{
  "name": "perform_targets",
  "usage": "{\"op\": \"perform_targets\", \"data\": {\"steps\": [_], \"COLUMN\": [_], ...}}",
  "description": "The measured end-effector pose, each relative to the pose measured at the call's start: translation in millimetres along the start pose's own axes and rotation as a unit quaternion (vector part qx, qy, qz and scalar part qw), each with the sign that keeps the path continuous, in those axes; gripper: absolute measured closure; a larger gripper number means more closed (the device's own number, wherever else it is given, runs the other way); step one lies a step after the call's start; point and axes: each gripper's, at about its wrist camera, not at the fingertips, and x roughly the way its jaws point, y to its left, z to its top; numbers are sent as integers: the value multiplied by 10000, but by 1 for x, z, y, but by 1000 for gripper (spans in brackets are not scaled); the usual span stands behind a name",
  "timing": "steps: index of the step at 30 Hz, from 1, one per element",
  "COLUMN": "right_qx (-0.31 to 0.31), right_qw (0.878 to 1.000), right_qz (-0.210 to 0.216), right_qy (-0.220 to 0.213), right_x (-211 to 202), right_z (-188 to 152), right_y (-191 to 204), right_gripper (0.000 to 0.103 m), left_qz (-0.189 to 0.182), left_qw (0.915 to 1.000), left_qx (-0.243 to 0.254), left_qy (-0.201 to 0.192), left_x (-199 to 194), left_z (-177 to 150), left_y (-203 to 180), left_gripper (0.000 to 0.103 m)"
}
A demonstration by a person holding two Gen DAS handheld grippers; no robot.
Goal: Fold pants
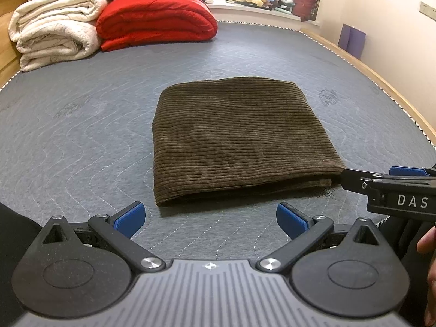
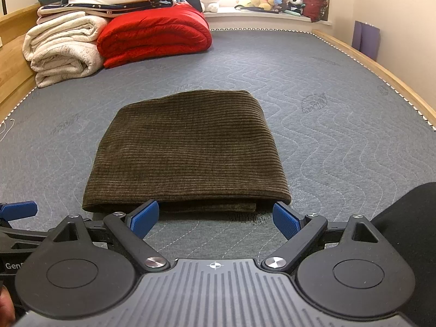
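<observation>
Folded brown corduroy pants flat on grey quilted mattress, directly ahead of right tongs, nearer than left tongs. Both spread wide, gripping nothing. Near edge crosswise.

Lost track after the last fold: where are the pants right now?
The folded brown corduroy pants lie flat on the grey mattress, just ahead of the open right gripper, well short of the red quilt at far left.
</observation>
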Motion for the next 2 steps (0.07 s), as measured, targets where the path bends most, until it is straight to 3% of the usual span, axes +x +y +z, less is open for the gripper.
{"op": "perform_targets", "data": {"steps": [2], "right_qx": [1], "right_qw": [10000], "right_qz": [0], "right_qy": [0], "right_x": [0], "right_z": [0], "right_y": [0], "right_gripper": [12], "left_qz": [5], "left_qw": [10000], "left_qx": [-4], "left_qy": [2], "left_x": [0], "left_z": [0], "left_y": [0], "left_gripper": [0]}}
